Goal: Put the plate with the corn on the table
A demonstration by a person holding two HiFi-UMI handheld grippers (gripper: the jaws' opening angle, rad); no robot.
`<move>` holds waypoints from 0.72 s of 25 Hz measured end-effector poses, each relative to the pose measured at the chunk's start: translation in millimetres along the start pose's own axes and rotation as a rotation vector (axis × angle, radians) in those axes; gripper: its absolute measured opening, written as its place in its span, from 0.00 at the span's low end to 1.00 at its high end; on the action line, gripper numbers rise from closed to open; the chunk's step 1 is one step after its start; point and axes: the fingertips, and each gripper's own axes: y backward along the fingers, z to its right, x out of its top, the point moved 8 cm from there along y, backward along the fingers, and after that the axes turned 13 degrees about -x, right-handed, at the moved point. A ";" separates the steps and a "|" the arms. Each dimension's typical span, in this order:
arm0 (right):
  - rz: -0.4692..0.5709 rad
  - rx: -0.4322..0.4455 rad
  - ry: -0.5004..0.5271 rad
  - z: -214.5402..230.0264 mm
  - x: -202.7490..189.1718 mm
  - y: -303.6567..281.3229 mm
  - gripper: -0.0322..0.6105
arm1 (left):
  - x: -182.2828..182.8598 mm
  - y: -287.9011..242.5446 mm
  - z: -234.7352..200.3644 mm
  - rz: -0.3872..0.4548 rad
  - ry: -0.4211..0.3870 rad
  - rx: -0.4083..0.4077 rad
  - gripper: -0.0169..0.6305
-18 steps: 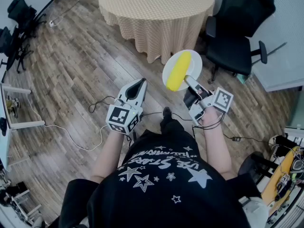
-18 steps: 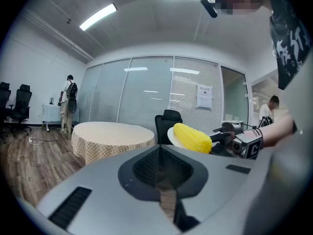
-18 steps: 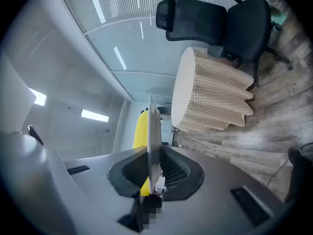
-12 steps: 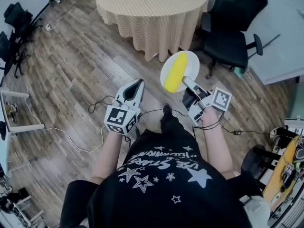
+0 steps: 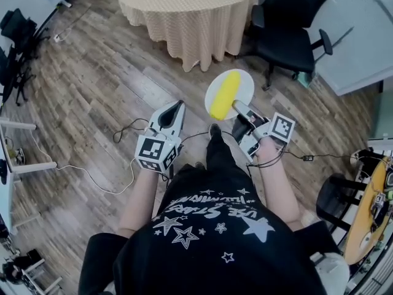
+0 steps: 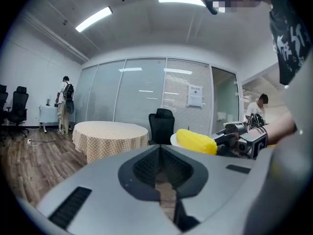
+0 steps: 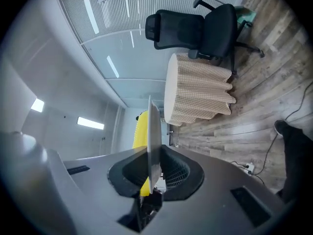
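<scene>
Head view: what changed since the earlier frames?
The person's leg has stepped forward between the grippers, and the table and chair slid up-left in the picture. The right gripper stays shut on the plate with the corn on it. The left gripper stays shut and empty.

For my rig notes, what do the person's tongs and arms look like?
The left tongs and right tongs are pale grey wedges with dark recesses, each bearing a cube of black-and-white square markers. A black cable trails from the right. Black star-print T-shirt, short sleeves.
</scene>
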 end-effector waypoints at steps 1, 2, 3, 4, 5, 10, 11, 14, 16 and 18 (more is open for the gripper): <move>0.003 -0.009 -0.010 4.3 -3.3 4.0 0.13 | -1.2 2.1 2.8 -0.002 0.000 -0.002 0.04; 0.005 -0.017 -0.018 8.2 -6.6 7.4 0.14 | -2.3 4.2 5.1 -0.004 0.001 -0.002 0.04; 0.006 -0.025 -0.023 11.6 -10.0 10.1 0.14 | -3.7 6.4 7.0 -0.005 0.002 -0.003 0.04; 0.006 -0.031 -0.026 14.3 -13.4 12.0 0.13 | -5.1 8.6 8.5 -0.007 0.003 -0.004 0.04; 0.005 -0.036 -0.027 16.3 -16.8 13.3 0.13 | -6.7 10.7 9.8 -0.009 0.004 -0.005 0.04; -0.001 -0.037 -0.026 19.0 -30.0 16.0 0.14 | -13.3 17.8 15.5 -0.020 0.003 -0.014 0.04; -0.002 -0.036 -0.028 19.6 -31.9 17.2 0.13 | -14.4 18.5 17.1 -0.021 0.003 -0.014 0.04; -0.006 -0.036 -0.029 21.4 -36.5 20.9 0.14 | -16.9 20.5 21.3 -0.022 -0.002 -0.016 0.04; -0.007 -0.038 -0.026 21.9 -38.3 23.0 0.13 | -17.4 22.1 23.1 -0.023 -0.006 -0.016 0.04; -0.006 -0.042 -0.025 21.2 -38.7 23.8 0.14 | -17.1 23.8 22.6 -0.022 -0.007 -0.014 0.04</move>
